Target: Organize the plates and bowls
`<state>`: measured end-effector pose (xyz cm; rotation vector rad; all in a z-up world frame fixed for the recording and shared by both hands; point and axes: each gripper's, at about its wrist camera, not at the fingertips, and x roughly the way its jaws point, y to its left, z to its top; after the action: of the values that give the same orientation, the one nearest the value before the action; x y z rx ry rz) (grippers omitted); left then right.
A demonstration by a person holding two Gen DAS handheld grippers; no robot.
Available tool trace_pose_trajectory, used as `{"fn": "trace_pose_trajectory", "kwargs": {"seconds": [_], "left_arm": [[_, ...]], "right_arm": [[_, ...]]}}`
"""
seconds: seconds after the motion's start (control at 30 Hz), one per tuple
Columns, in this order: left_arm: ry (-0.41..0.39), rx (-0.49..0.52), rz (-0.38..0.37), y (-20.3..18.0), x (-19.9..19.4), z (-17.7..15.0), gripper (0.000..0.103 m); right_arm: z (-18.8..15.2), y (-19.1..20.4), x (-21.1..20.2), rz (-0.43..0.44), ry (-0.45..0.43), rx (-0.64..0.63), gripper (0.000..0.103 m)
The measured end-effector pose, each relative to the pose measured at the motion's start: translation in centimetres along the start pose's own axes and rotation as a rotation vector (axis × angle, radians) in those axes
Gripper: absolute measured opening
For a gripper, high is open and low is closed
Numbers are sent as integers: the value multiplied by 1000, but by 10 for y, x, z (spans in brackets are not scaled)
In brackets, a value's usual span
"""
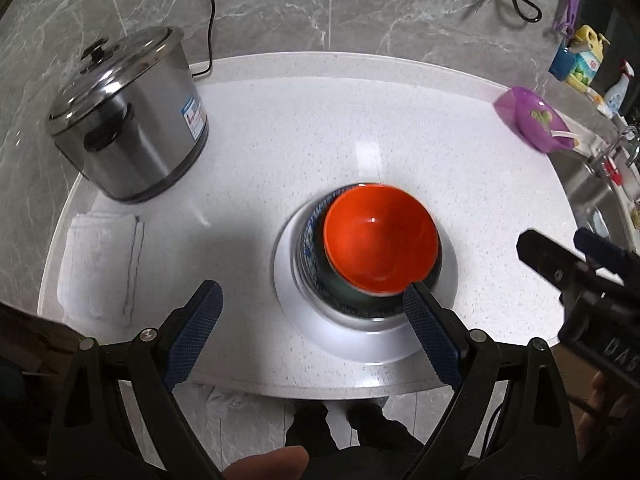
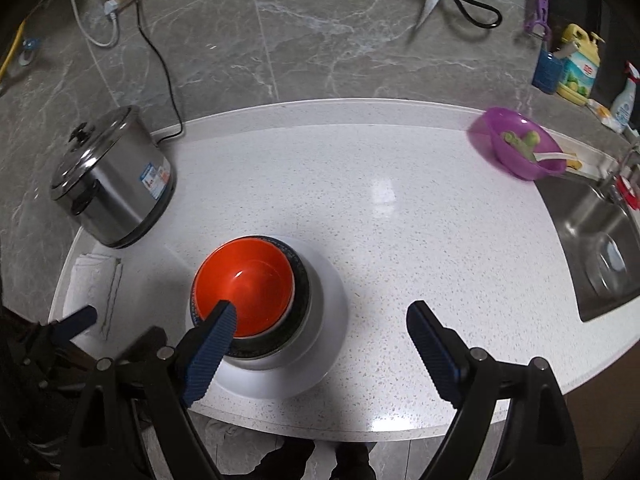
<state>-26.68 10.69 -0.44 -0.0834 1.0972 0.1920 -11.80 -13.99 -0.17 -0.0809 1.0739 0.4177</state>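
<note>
Stack: an orange bowl (image 1: 380,240) sits nested in a dark blue-patterned bowl (image 1: 310,256), which stands on a white plate (image 1: 360,344). The stack rests near the front edge of the bench (image 1: 320,132), roughly midway along it. Largest piece at the bottom, smallest on top: judged a stable, compact arrangement consistent with the task. The orange bowl appears seated slightly off-centre in the one beneath.

Left gripper (image 1: 312,316): fingers spread wide, holding nothing. Its right-hand finger lies at the near rim of the stack; whether it touches cannot be determined. Right gripper (image 2: 320,344): fingers likewise released and empty, one finger overlapping the orange bowl in the right wrist view, the other over bare bench. Both tools sit low at the front edge, judged to be either finishing the placement or checking it.

Other items: a steel pot (image 2: 112,188) with lid stands at the left back corner, a folded white cloth (image 1: 100,256) in front of it. A purple bowl (image 2: 516,144) holding green pieces and a white utensil sits at the right back edge beside the sink (image 2: 600,248). Judged remaining work: the purple bowl is not yet gathered, though its contents may be why.
</note>
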Motion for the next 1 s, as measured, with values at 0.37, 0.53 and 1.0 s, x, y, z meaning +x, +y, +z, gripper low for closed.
{"fn": "trace_pose_trajectory", "kwargs": {"seconds": [0.37,0.53,1.0], "left_arm": [[16,-4,-21,11,5,21,92],[26,-11,-33,9,6,26,92],[1,-2,-36,4,1,27,92]], "right_arm": [[7,3,12,-57,15,26,89],[13,0,15,-79,10,34,89],[19,-3,12,-85,-7,33,89]]}}
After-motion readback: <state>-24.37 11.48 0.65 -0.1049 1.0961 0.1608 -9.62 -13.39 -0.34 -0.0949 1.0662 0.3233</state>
